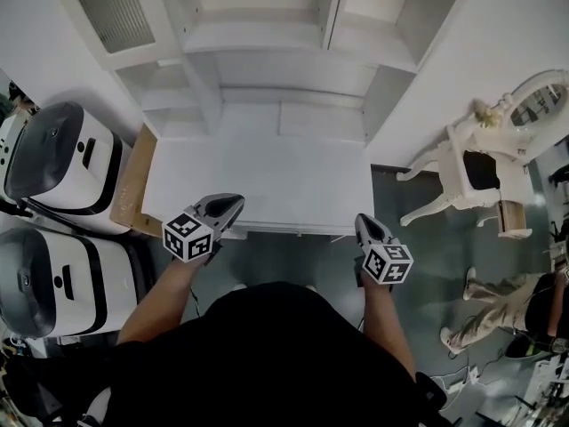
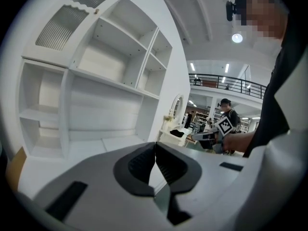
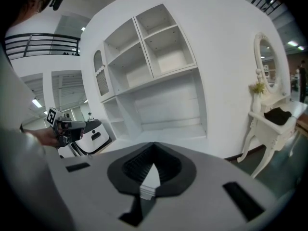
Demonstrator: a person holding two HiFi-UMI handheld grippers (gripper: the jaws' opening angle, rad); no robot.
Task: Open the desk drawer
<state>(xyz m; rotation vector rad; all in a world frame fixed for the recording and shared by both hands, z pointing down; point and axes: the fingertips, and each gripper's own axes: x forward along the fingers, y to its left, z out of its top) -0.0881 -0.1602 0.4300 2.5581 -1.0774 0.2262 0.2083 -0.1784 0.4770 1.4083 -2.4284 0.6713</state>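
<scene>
A white desk [image 1: 267, 181] with a shelf hutch [image 1: 267, 43] stands in front of me. Its front edge [image 1: 293, 229] runs between my two hands; I cannot make out a drawer front or handle from above. My left gripper [image 1: 233, 205] hovers over the desk's front left corner, jaws shut on nothing [image 2: 155, 146]. My right gripper [image 1: 362, 221] sits just off the front right corner, also shut and empty [image 3: 154, 147]. Each gripper view shows the desk top and shelves beyond the closed jaws.
Two rounded white and black machines [image 1: 53, 158] [image 1: 53, 278] stand to the left, with a brown board [image 1: 133, 181] against the desk's side. An ornate white vanity with a mirror [image 1: 480, 163] stands to the right. A person [image 1: 498, 310] sits at the lower right.
</scene>
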